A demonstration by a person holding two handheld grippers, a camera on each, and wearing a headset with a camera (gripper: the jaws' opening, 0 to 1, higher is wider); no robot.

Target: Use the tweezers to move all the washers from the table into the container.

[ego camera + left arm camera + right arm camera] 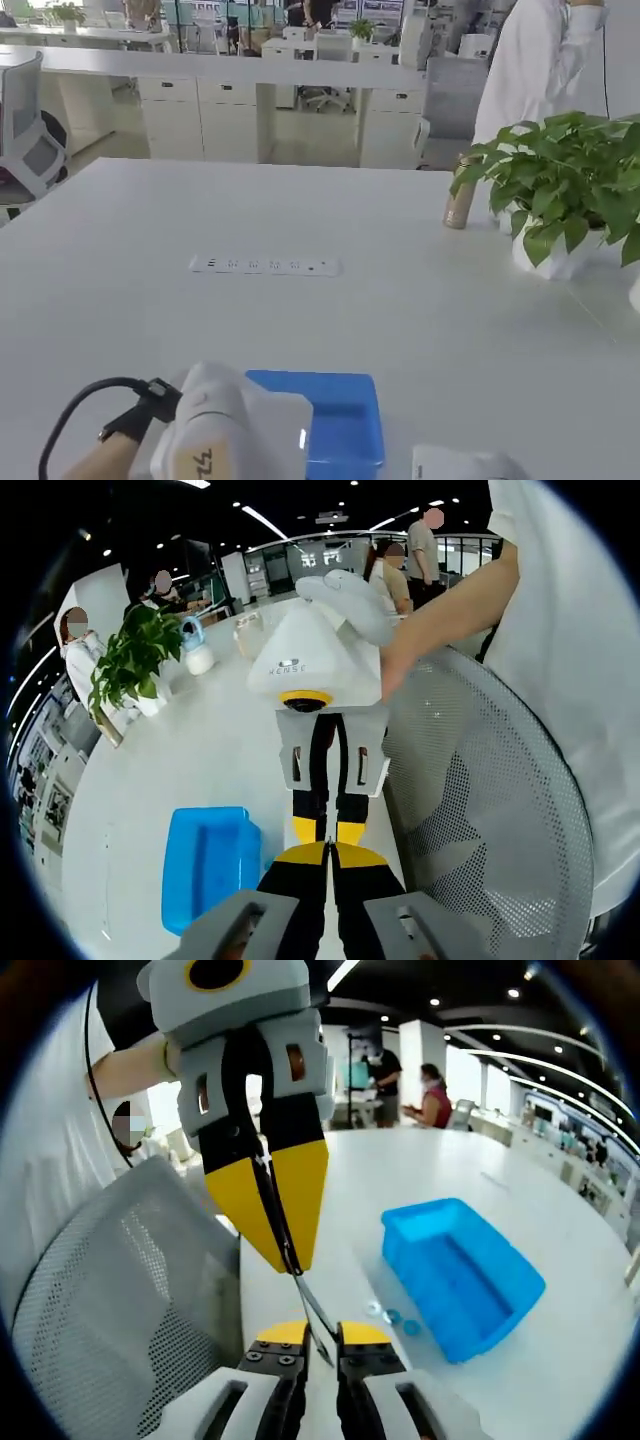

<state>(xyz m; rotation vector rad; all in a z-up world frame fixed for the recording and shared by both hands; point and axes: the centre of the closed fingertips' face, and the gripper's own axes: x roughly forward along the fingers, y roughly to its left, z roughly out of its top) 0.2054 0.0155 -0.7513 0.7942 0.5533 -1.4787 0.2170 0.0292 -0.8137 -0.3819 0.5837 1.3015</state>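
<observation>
While the one blue container (497,1312) sat empty on the table (430,1175), three washers (392,1316) lay just beside its near wall. The left gripper (284,1246) pinched one pair of tweezers (305,1305), whose tips ran down between the right gripper's (320,1338) jaws, pressed in on them.

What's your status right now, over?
Left tool clamps tweezers; tip inside right tool, grip unclear. Washers on table beside blue container. Nothing in the way.
</observation>
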